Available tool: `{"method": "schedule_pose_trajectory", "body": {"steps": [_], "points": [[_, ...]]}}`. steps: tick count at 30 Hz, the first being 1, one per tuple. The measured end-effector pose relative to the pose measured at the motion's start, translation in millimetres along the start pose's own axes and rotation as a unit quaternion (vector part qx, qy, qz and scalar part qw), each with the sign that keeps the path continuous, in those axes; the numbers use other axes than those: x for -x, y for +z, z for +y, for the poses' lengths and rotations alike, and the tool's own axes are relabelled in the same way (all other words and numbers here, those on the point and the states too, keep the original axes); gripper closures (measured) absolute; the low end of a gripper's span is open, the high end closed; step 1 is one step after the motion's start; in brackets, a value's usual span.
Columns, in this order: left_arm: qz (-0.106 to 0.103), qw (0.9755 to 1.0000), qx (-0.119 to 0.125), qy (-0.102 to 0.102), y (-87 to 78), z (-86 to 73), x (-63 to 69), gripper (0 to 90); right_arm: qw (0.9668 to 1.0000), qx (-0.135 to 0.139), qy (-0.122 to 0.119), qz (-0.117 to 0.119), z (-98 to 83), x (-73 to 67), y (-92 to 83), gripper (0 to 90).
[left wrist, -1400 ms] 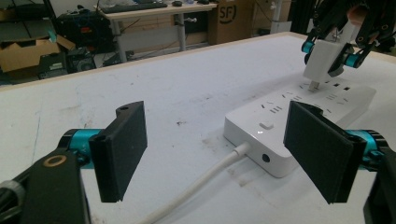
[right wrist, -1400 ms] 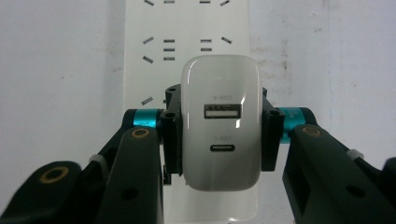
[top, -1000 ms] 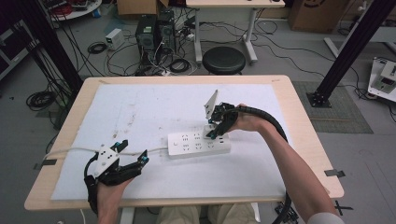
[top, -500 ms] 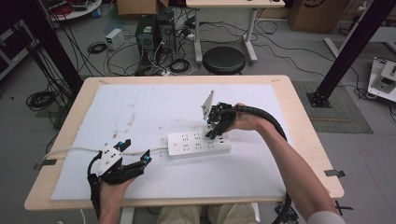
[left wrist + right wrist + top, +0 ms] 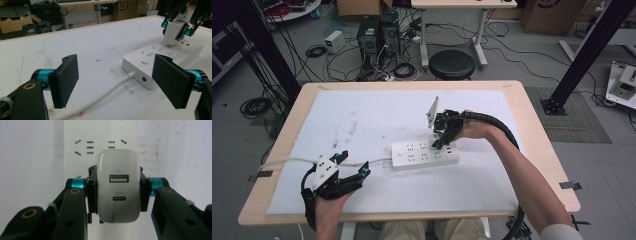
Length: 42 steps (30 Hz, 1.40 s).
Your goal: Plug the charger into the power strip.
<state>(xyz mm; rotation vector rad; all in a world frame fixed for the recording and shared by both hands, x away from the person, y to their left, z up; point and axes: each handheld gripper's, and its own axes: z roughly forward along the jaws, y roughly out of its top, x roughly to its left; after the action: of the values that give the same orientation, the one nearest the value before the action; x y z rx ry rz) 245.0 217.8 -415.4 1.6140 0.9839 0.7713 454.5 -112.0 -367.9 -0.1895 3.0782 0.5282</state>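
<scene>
Between the right tongs (image 5: 117, 192), white two-port charger (image 5: 118, 186)

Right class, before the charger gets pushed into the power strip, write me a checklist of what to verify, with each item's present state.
1. Right gripper clamps the charger on both sides: ok.
2. Charger above the power strip, over its sockets: ok.
3. Prongs lined up with the slots: cannot tell, hidden under the charger.
4. Charger upright: not ok, slightly tilted in the left gripper view.
5. Left gripper open, off the strip: ok.
6. Strip steadied against the push: not ok, nothing holds it.
</scene>
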Motion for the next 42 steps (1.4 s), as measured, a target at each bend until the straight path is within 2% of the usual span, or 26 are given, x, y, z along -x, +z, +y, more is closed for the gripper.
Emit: {"method": "schedule_pose_trajectory", "body": {"steps": [4,9,20,30,33,36,38,40,42], "points": [[0.0,1.0,0.001,0.0,1.0,0.6,0.9,21.5,0.9999,-0.011,-0.007,-0.003,0.3,-1.4,6.2,63.5],[-0.002,1.0,-0.002,0.001,0.6,1.8,0.3,21.5,0.9999,0.01,0.007,0.005,-6.6,1.5,6.8,63.7],[0.001,1.0,-0.006,-0.005,-2.2,-2.6,0.0,21.5,0.9995,0.027,0.015,0.01,-10.9,2.2,8.2,63.9],[0.001,0.9999,-0.009,-0.004,-3.3,-2.1,-0.1,21.5,0.9997,0.025,0.002,-0.004,-10.6,-2.1,8.8,64.0],[0.001,0.9999,-0.01,-0.003,-1.9,-0.8,0.1,21.5,0.9995,0.013,-0.017,-0.022,-7.4,-7.9,9.4,64.0],[-0.001,1.0,-0.01,-0.002,-1.0,0.9,0.1,21.5,0.9995,0.012,-0.018,-0.025,-5.9,-8.5,11.2,64.0],[-0.001,1.0,-0.007,0.003,-3.1,2.5,0.1,22.0,0.9997,0.02,-0.007,-0.008,-7.0,-3.4,12.6,64.0],[0.003,1.0,-0.009,-0.001,-4.5,1.7,-0.8,22.0,0.9997,0.026,0.0,0.004,-8.7,0.2,14.0,64.0],[0.006,1.0,-0.006,-0.003,-5.7,0.7,-1.6,22.0,0.9994,0.032,0.004,0.009,-10.8,2.0,14.7,63.9]]}}
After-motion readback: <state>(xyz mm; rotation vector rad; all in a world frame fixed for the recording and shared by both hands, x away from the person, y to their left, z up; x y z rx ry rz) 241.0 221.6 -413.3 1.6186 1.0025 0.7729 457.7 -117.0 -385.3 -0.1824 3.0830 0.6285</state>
